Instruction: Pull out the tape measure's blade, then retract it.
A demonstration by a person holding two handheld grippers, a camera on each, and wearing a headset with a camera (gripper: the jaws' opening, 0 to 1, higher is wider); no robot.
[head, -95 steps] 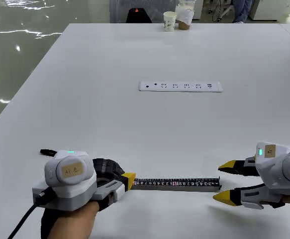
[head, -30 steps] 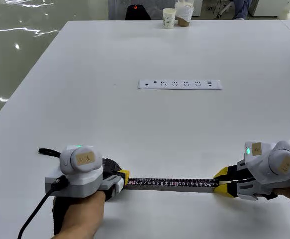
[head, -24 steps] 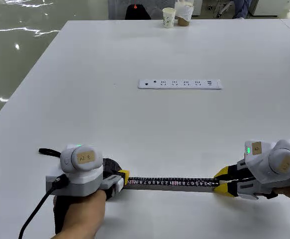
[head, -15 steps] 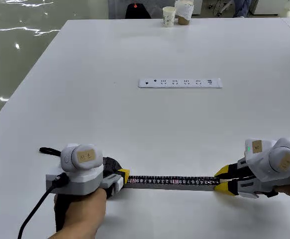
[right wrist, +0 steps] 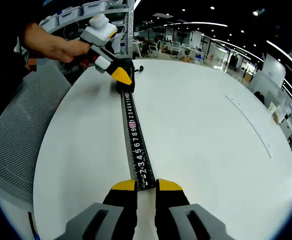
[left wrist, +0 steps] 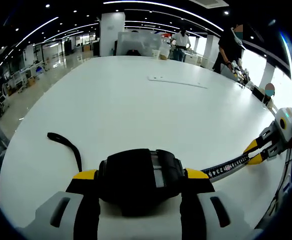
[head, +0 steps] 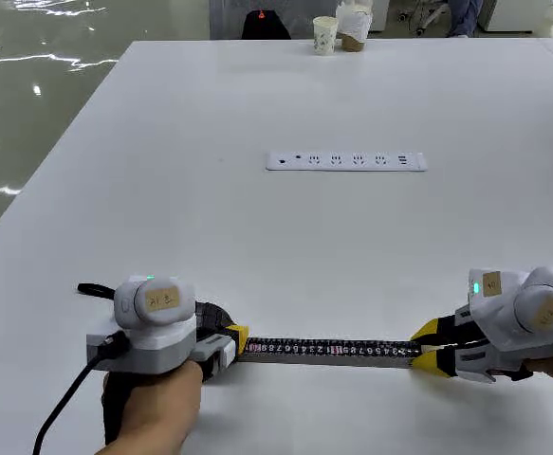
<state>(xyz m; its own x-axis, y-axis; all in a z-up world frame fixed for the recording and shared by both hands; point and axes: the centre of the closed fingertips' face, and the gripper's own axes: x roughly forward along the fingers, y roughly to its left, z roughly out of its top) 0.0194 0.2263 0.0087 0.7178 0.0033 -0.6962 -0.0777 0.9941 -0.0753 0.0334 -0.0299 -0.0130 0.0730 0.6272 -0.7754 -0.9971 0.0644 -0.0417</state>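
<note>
The black tape measure (left wrist: pixel 138 177) sits clamped between the yellow tips of my left gripper (left wrist: pixel 140 175), which is shut on its case. In the head view that left gripper (head: pixel 227 339) is at the table's near left, with the case (head: pixel 211 318) under it. The blade (head: pixel 331 349) lies flat on the white table, running right to my right gripper (head: pixel 427 346). In the right gripper view the blade (right wrist: pixel 134 142) leads away to the left gripper (right wrist: pixel 116 70), and my right gripper (right wrist: pixel 146 187) is shut on the blade's near end.
A white power strip (head: pixel 346 162) lies mid-table beyond the blade. Paper cups (head: pixel 325 36) stand at the far edge. The tape's black wrist strap (left wrist: pixel 65 146) trails left of the case. A black cable (head: pixel 67 408) hangs from the left gripper. People stand beyond the table (left wrist: pixel 180 44).
The right gripper, open and short of the blade's tip 3.2 s ago, has moved in and shut on it. Over the last second nothing has visibly moved; the blade's length looks the same.
</note>
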